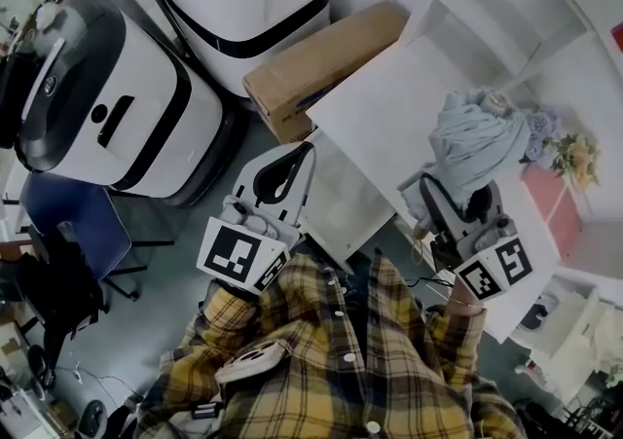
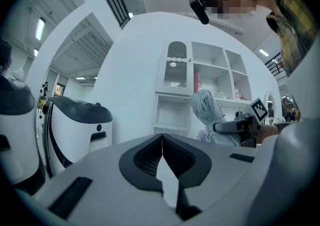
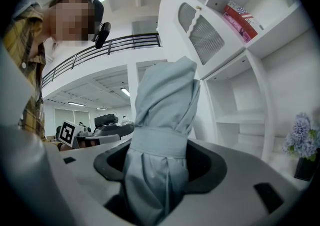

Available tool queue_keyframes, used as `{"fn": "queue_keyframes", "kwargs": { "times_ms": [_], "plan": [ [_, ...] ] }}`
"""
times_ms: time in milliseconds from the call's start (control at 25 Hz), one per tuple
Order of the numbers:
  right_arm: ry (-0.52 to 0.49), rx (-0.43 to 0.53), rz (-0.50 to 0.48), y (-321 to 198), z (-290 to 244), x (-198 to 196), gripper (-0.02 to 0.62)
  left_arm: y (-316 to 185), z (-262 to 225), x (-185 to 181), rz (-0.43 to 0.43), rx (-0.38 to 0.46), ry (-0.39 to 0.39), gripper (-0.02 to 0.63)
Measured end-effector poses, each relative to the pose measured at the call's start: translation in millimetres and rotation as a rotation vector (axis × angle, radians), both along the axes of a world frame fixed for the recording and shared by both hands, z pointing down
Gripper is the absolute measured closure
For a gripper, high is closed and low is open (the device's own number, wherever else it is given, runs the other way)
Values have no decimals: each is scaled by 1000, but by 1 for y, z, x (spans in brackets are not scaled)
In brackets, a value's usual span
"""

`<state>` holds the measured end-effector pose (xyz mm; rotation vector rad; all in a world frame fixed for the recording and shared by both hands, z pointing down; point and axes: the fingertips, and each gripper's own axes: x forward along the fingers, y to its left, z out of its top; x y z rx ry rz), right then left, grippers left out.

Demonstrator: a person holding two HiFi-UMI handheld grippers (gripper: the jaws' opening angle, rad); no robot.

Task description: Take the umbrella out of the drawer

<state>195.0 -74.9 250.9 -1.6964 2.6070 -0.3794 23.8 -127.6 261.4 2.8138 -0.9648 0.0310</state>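
The umbrella (image 3: 162, 135), folded and pale blue-grey with its strap wrapped round it, is already out in the open. It sits in the right gripper (image 3: 160, 170), whose jaws stand wide and are clamped on the gathered cloth just below the strap, with the bundled end jutting out past the jaw tips. In the head view the umbrella (image 1: 477, 140) hangs at the right of the scene, over the near right edge of the white cabinet (image 1: 389, 106) and near the flowers (image 1: 574, 160). Whether a drawer stands open below it I cannot tell.

The left gripper (image 2: 162, 157) is to the left, well apart from the umbrella, with its jaws pressed together on nothing.

The main risk, as I judge it, is slippage. The pads bear on soft, loose fabric rather than on anything firm, so the cloth could slide or bunch and let the bundle sag or drop, and the left gripper gives no support. A swing to the far right could also knock the flowers or catch the open shelves (image 3: 240, 115). The cardboard box (image 1: 311, 67) on the far left is out of the way.
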Motion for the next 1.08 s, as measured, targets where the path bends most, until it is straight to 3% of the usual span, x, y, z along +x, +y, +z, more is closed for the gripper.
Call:
{"fn": "queue_keyframes", "kwargs": {
  "times_ms": [1080],
  "plan": [
    [-15,-17,-18,-2,8,-2,299,0,3,7,9,-7,-10,586]
  ]
}}
